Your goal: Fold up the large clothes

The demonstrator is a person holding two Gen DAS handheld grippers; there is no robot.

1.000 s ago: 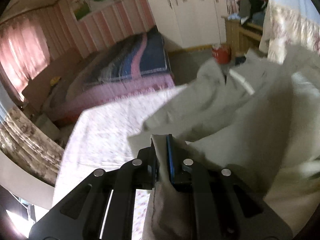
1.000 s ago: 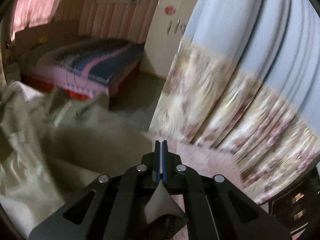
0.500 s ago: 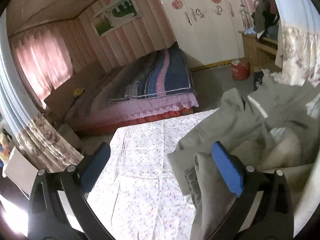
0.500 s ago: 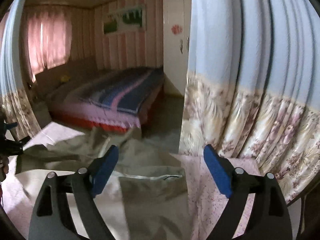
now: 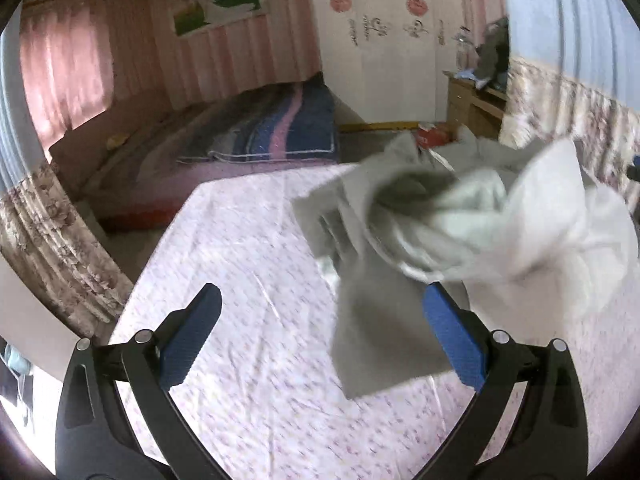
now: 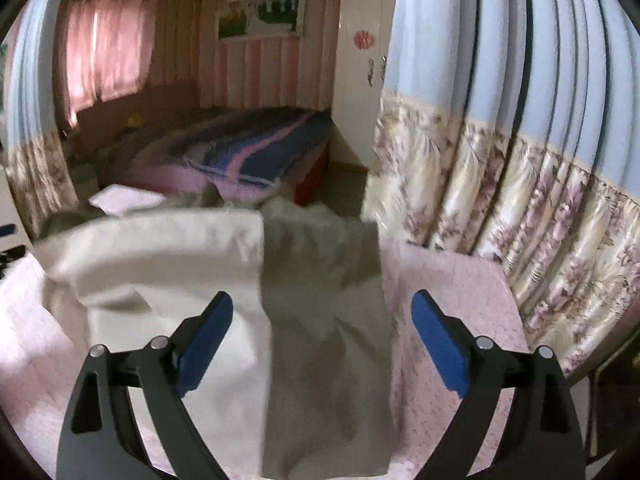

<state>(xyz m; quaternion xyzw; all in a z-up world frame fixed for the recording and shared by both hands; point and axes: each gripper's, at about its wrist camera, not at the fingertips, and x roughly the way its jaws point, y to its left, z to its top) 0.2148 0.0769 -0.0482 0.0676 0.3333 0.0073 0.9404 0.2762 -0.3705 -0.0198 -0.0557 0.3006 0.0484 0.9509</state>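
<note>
A large grey-beige garment [image 5: 460, 216] with a pale lining lies crumpled on a pink flowered sheet [image 5: 240, 240]. My left gripper [image 5: 322, 292] stands open over the sheet. A loose grey flap of the garment lies below and beside its right finger [image 5: 452, 336], with no pad pressing on it. In the right wrist view the same garment [image 6: 320, 340] is spread under my right gripper [image 6: 322, 299]. Its jaws are opening, and cloth shows between and below them, but the pads are off it.
A bed with a blue and pink striped quilt [image 5: 272, 128] stands beyond the sheet's far edge. A blue and flowered curtain [image 6: 520, 160] hangs close on the right. Farther back are a white wardrobe [image 5: 380, 40], a wooden desk [image 5: 472, 108] and a red bin [image 5: 430, 136].
Both grippers were shut on folds of the garment a second ago. They have since opened wide and drawn back, and the cloth has dropped onto the sheet.
</note>
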